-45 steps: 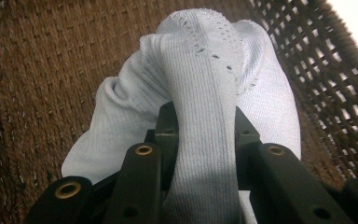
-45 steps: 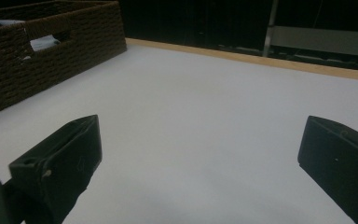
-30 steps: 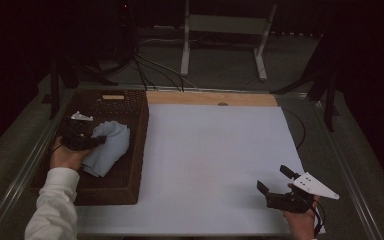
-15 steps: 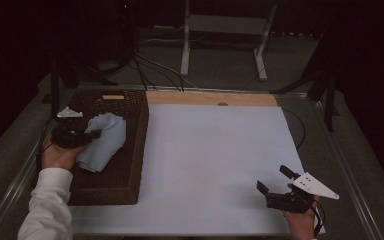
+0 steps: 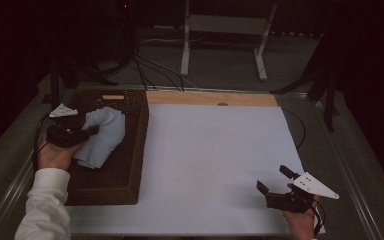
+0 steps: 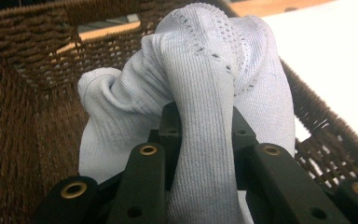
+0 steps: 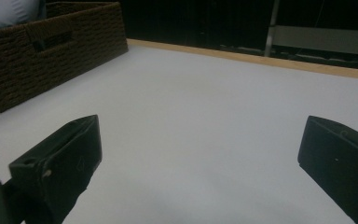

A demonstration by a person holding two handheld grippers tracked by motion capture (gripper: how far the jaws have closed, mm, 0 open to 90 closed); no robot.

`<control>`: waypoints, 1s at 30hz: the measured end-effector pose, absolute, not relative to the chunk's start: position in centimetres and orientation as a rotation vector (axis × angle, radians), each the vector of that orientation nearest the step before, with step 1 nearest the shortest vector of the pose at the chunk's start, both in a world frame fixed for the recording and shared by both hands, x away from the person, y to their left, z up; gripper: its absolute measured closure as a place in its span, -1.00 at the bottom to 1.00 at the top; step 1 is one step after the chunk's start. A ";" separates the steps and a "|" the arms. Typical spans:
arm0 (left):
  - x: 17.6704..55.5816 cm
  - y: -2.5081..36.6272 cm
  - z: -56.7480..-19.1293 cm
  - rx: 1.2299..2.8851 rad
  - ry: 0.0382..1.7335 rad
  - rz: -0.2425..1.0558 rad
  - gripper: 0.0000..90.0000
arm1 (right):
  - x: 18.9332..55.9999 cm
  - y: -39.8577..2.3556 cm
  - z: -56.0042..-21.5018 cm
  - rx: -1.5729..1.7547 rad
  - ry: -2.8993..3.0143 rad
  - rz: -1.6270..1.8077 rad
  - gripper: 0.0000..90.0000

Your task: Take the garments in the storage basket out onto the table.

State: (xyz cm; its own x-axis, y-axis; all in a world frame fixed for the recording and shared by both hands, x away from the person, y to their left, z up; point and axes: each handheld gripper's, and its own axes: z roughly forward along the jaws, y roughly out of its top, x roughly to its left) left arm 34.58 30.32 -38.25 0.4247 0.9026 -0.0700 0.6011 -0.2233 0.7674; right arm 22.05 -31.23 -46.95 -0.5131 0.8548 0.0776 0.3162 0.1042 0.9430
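Note:
A pale blue ribbed knit cloth [image 5: 102,135] hangs partly lifted over a dark brown wicker basket [image 5: 130,165] at the table's left. My left gripper [image 5: 87,131] is shut on a fold of that cloth [image 6: 205,140], which drapes between its two black jaws, the basket's woven wall [image 6: 23,121] behind it. At the front right my right gripper [image 5: 275,181] rests low over the white table top [image 5: 210,150], jaws wide apart with nothing between them. Its own view has the two black fingertips [image 7: 74,144] over bare white surface, the basket [image 7: 51,51] far left.
A wooden strip [image 5: 210,98] runs along the table's far edge. A metal rail [image 5: 352,185] borders the right side. Behind the table stand a white frame [image 5: 220,30] and dark cables [image 5: 145,70] on the floor.
My left gripper has risen and shifted toward the basket's far left, pulling the cloth up with it. The right gripper has stayed where it was.

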 end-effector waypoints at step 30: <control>34.1 29.1 -36.3 1.884 1.143 0.465 0.67 | 22.0 -31.3 -46.9 1.140 1.888 1.411 -1.00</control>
